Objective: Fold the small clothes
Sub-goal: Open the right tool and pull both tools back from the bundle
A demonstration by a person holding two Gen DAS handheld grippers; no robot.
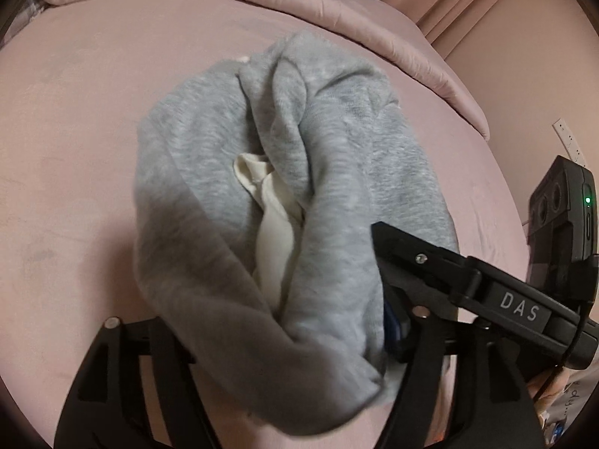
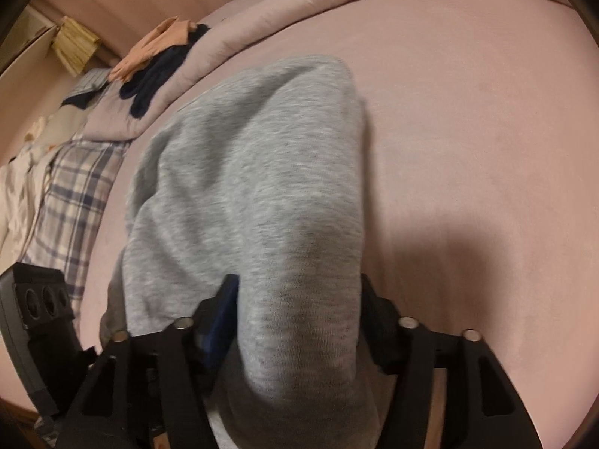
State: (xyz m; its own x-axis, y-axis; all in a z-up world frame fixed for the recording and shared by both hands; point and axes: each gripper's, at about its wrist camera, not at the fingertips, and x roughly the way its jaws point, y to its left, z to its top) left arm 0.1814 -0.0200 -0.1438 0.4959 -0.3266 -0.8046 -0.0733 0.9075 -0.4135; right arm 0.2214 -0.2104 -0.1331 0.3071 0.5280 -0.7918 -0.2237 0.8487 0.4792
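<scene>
A grey fleece garment [image 1: 209, 172] with a cream lining [image 1: 273, 235] hangs bunched above the pink bed sheet [image 1: 75, 119]. My left gripper [image 1: 284, 340] is shut on its near edge. My right gripper [image 1: 378, 250] reaches in from the right and grips the same garment. In the right wrist view the grey garment [image 2: 254, 172] drapes forward from my right gripper [image 2: 299, 299], which is shut on a thick fold of it. The left gripper's body [image 2: 33, 299] shows at the lower left.
A pink duvet [image 1: 337, 11] lies rolled along the far side of the bed. In the right wrist view, dark blue and peach clothes [image 2: 157, 63] lie on the duvet, and a plaid cloth [image 2: 78, 187] lies at the bed's left side.
</scene>
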